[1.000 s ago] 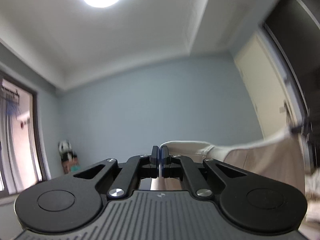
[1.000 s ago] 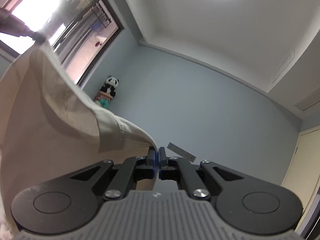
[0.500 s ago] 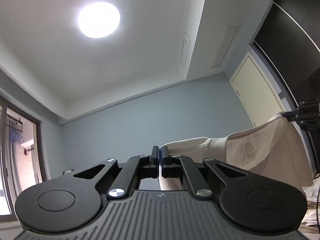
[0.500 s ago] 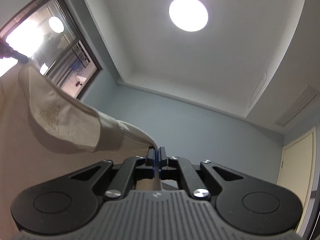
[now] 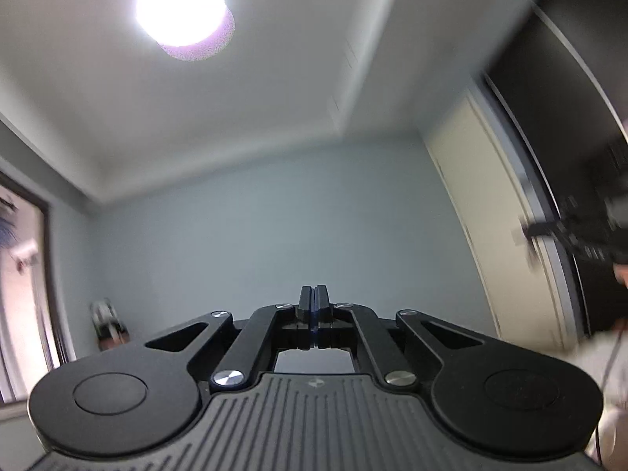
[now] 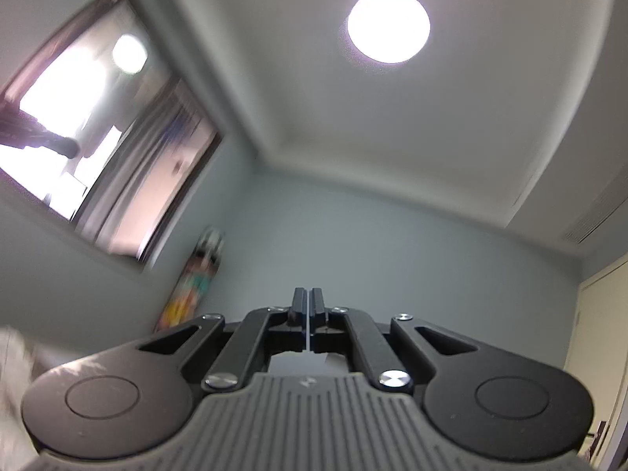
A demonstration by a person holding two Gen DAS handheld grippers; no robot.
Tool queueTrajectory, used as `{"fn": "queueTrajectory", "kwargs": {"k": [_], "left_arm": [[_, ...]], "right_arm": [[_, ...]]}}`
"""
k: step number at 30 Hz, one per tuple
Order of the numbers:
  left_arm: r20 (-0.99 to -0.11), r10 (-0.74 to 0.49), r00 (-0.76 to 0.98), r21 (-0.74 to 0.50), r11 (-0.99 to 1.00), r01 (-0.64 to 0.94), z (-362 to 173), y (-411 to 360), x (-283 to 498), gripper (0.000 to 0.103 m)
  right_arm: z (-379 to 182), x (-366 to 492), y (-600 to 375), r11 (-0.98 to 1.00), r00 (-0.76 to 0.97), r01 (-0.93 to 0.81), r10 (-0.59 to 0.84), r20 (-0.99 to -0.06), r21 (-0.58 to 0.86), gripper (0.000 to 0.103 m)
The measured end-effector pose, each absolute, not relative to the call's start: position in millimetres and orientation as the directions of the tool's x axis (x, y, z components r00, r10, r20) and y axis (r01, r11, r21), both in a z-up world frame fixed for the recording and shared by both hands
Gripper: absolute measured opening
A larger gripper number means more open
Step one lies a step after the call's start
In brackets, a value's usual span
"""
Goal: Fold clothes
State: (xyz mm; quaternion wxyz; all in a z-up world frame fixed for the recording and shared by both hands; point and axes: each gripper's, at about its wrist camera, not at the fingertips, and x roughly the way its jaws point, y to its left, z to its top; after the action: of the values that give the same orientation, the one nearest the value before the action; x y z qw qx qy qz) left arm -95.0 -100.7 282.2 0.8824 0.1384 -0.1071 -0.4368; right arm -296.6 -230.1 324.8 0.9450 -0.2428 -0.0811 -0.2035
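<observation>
Left wrist view: the left tongs (image 5: 313, 301) point up at the pale blue wall, fingers pressed together on nothing visible; a blurred strip of pale garment (image 5: 606, 357) lies at 4 o'clock; the ceiling lamp (image 5: 181, 7) glows at 11 o'clock.

Right wrist view: the right tongs (image 6: 309, 304) sit together, empty; pale cloth (image 6: 13, 357) blurs at 8 o'clock; the window (image 6: 94, 133) fills 10 o'clock.

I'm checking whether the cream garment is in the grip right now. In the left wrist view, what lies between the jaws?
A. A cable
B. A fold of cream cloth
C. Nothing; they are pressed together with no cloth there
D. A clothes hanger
C: the left gripper has its jaws together against the bare blue wall, with no fabric between them.
</observation>
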Motion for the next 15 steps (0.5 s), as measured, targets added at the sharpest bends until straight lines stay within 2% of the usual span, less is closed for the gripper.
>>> {"fn": "queueTrajectory", "kwargs": {"k": [1, 5, 7, 11, 15], "left_arm": [[-0.005, -0.804, 0.594, 0.339, 0.558, 0.758, 262.5, -111.6, -84.7, 0.0], [-0.292, -0.776, 0.559, 0.325, 0.469, 0.821, 183.5, -155.3, -43.6, 0.0], [-0.405, -0.753, 0.518, 0.289, 0.432, 0.854, 145.0, -164.6, -29.6, 0.0], [-0.57, -0.711, 0.411, 0.205, 0.362, 0.91, 79.0, -170.9, -16.7, 0.0], [-0.687, -0.669, 0.283, 0.117, 0.282, 0.952, 22.0, -171.7, -9.2, 0.001]], "right_arm": [[314.4, -286.9, -232.2, 0.805, 0.916, 0.401, -0.347, 0.201, -0.437, 0.001], [245.2, -250.3, -264.9, 0.876, 0.93, 0.282, -0.35, -0.111, -0.392, 0.002], [208.4, -240.6, -281.0, 0.903, 0.906, 0.247, -0.344, -0.246, -0.352, 0.002], [140.0, -228.8, -303.8, 0.944, 0.822, 0.199, -0.307, -0.48, -0.263, 0.002], [95.4, -229.2, -302.5, 0.973, 0.737, 0.137, -0.227, -0.636, -0.188, 0.004]]}}
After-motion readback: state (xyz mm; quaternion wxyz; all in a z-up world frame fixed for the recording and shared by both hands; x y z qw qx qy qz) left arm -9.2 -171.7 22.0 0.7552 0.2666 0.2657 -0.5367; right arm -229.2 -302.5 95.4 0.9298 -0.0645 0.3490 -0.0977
